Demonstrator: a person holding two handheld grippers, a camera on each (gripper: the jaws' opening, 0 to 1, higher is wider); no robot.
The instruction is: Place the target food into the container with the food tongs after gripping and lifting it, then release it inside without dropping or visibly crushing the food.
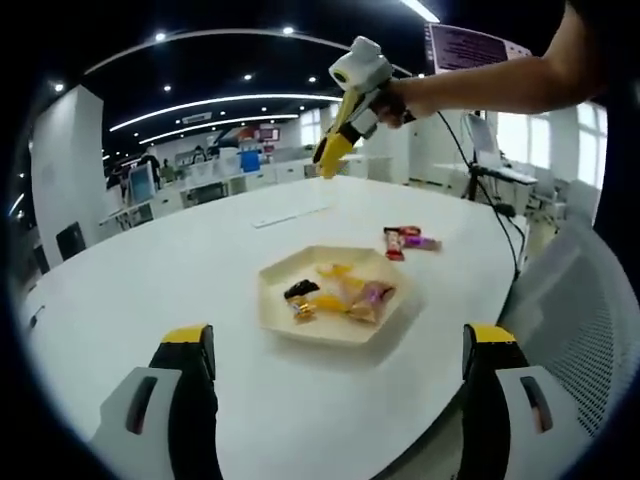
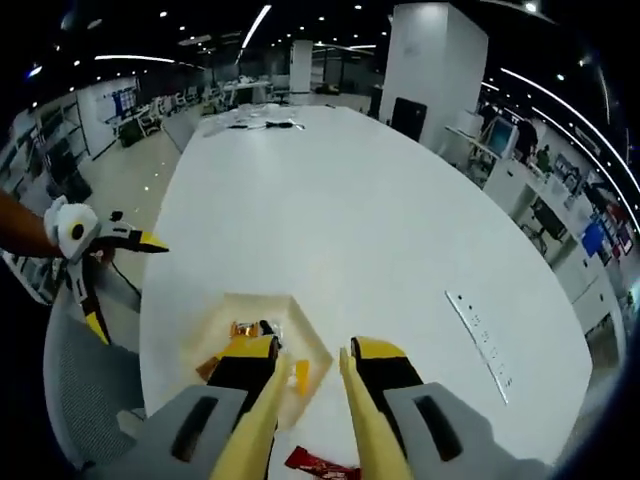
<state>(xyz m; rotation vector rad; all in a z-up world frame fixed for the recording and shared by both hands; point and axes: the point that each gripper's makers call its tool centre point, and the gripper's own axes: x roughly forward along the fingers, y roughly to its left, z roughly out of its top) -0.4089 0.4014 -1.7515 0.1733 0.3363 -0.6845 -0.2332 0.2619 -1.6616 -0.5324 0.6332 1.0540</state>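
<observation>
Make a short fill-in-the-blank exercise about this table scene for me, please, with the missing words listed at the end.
1. The wrapped snacks lie in a pale tray on a ____ table.
2. The right tool, raised above the table, holds tongs of ____ colour.
3. The jaws of the left tool stand wide ____, with nothing gripped between them.

Missing words: white; yellow; open

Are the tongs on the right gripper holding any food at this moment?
No. The yellow tongs hang empty above the table; the snacks lie in the tray.
</observation>
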